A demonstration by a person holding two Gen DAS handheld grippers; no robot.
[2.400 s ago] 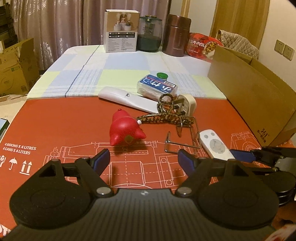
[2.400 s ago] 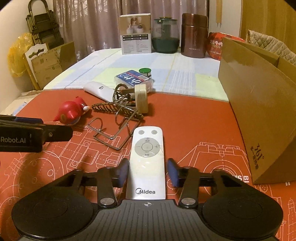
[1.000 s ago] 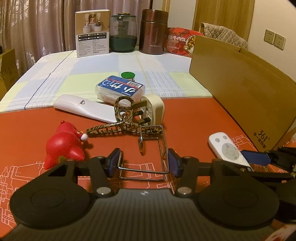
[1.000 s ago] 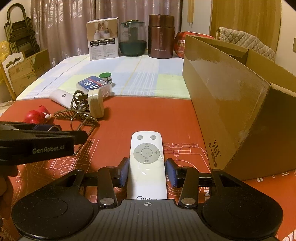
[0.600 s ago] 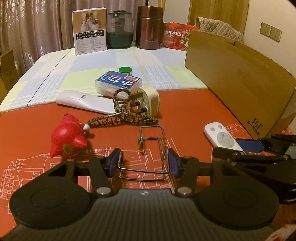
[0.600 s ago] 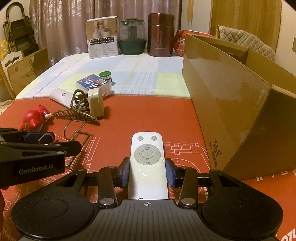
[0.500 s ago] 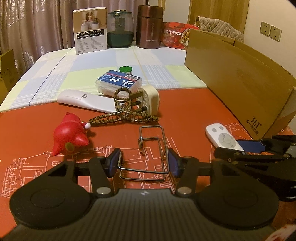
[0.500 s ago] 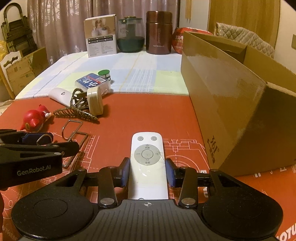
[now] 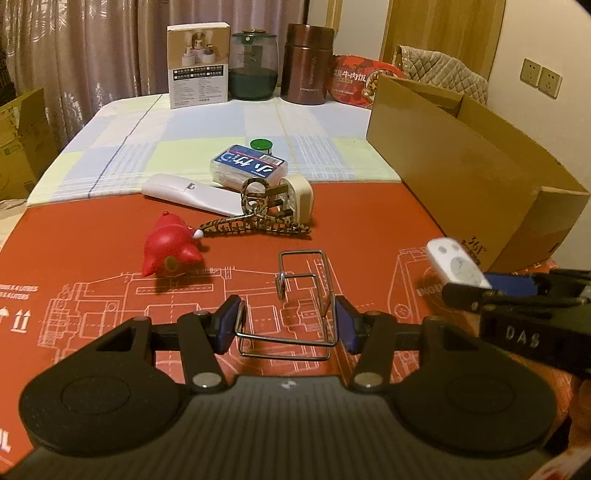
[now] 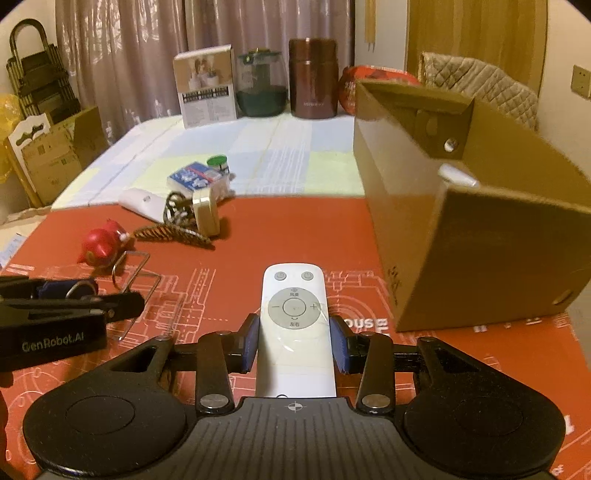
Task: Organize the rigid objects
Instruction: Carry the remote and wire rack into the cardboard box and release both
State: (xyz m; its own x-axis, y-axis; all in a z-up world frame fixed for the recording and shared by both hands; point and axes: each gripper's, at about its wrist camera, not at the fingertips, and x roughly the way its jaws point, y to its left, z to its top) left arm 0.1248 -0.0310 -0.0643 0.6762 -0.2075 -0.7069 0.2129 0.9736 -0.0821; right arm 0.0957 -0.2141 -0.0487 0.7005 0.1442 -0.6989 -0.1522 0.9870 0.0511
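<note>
This is a room in a home. Behind the table [image 9: 92, 225] hang long curtains [image 9: 92, 48] and a wooden door [image 9: 443, 33]. At the table's far end stand a glass jar [image 9: 253, 66], a brown flask [image 9: 308, 63] and a food tin [image 9: 360, 83]. A quilted cushion [image 9: 439, 70] lies beside the door, near wall sockets [image 9: 540, 75].
</note>
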